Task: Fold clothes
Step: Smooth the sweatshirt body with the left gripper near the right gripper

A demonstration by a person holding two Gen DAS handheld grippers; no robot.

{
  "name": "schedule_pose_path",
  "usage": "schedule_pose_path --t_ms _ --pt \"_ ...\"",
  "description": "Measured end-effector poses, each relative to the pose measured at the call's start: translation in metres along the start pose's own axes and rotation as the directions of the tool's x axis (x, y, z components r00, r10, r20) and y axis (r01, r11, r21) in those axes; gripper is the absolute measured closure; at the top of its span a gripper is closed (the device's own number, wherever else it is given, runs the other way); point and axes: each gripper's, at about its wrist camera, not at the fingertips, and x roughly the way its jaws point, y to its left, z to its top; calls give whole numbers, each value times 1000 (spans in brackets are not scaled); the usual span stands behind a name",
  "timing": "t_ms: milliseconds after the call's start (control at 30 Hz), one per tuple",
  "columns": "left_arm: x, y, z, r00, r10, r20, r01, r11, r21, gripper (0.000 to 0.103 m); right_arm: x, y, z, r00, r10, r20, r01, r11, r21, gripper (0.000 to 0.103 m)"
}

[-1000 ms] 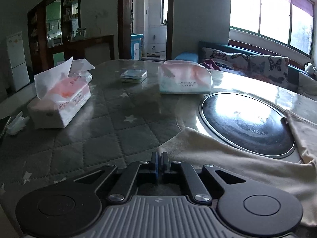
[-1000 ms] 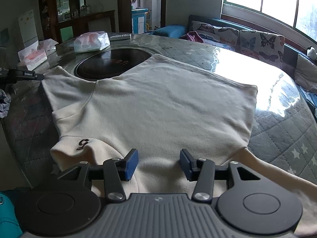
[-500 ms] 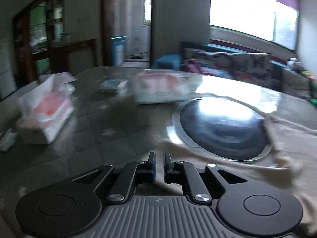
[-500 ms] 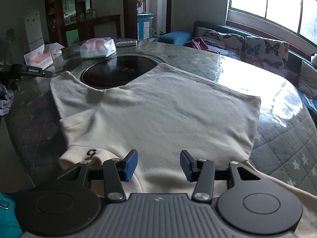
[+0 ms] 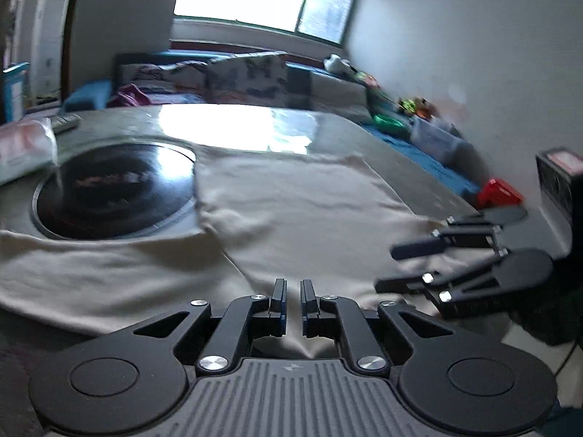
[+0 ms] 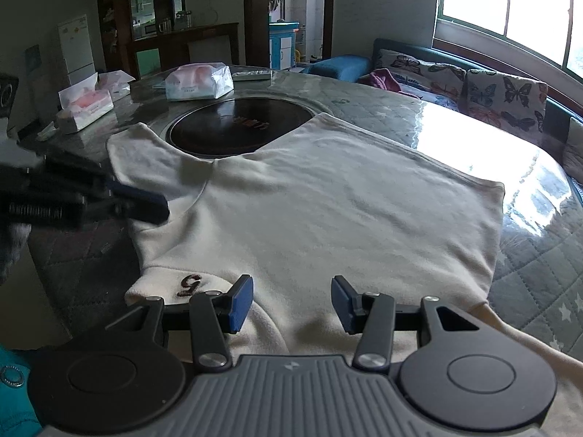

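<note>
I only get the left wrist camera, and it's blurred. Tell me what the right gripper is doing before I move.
Observer: The right gripper is open over the neck end of the cream shirt, with nothing pinched.
Operator: Give me a landmark on that shirt.
Observer: A brown stitched mark sits on the collar, just beside the gripper's left finger.
Operator: Name what stands beyond the sleeve.
Observer: An opened tissue box, near the table's left edge.
</note>
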Motion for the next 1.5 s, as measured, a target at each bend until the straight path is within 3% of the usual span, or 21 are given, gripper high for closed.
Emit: schedule_pose_path --t_ms 300,500,867,1033,1300,1500 --pt "-1 15 -11 997 56 -59 -54 998 41 96 -2 -1 -2 1000 10 3 -10 1000 -1 55" --pt "0 14 0 998 31 -61 -28 999 45 95 1 -3 -3 1000 20 -5 -20 1000 7 55" --pt "56 28 53 997 77 18 -75 995 -73 95 4 -8 -3 999 35 3 -35 999 31 55" --pt "76 45 53 989 148 -22 -150 981 -124 95 5 -10 -3 999 40 5 -40 998 40 54" --pt "69 53 55 990 140 -3 -139 980 -143 94 6 -11 -3 999 48 2 -48 998 41 54" --pt "89 56 71 988 152 3 -150 977 -155 94 5 -12 -3 999 49 5 -50 998 46 54"
